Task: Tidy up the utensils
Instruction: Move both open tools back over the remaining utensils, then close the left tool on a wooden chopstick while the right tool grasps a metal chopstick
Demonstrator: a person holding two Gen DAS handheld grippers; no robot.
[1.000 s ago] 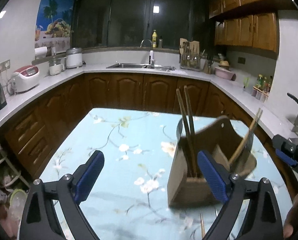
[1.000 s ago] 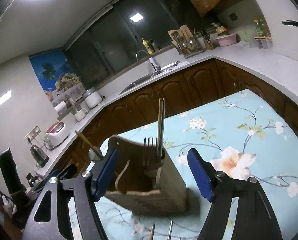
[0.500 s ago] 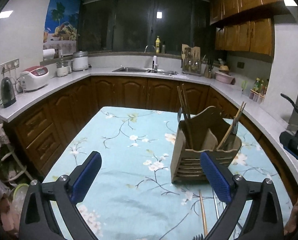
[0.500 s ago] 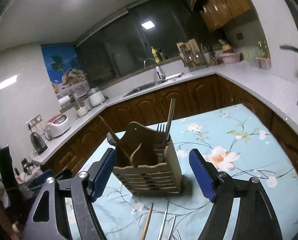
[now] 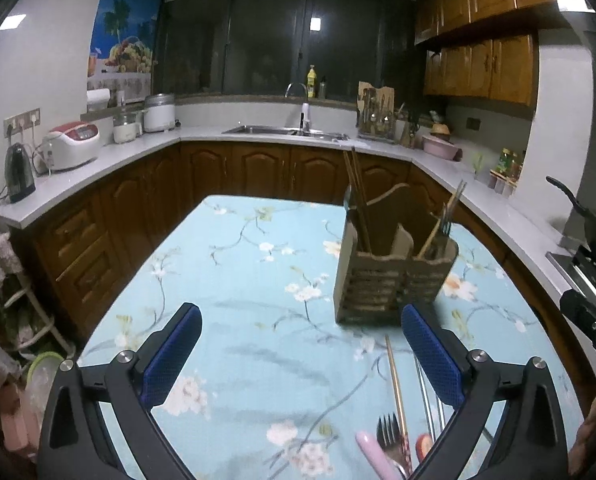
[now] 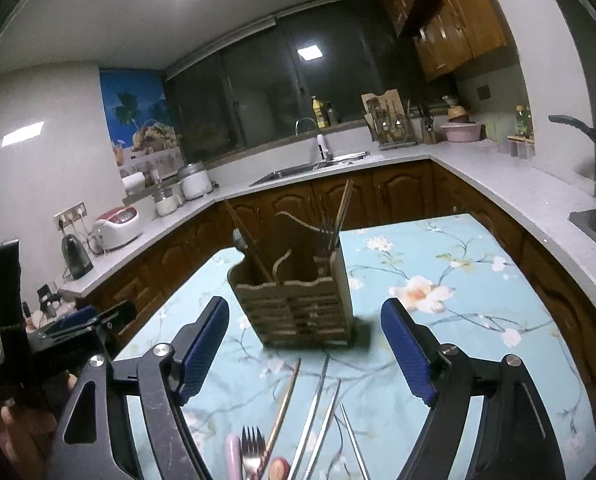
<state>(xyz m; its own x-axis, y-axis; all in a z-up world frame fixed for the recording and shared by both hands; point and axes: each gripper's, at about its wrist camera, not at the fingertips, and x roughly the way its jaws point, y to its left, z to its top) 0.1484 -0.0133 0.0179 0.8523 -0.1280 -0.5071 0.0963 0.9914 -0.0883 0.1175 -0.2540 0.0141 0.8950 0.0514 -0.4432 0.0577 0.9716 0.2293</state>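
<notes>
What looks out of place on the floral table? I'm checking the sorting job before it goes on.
Several utensils lie loose on the floral tablecloth in front of the upright wooden slatted utensil holder: a steel fork, a pink-handled piece and thin metal chopsticks. Nothing looks spilled or damaged. Both tools are open and empty.

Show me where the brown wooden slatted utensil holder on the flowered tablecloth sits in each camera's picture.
Left wrist view: the brown wooden slatted utensil holder stands right of centre, just above the right blue finger.
Right wrist view: the holder stands at centre, between and beyond the two blue fingers.
Shared landmark: the steel sink faucet behind it.
</notes>
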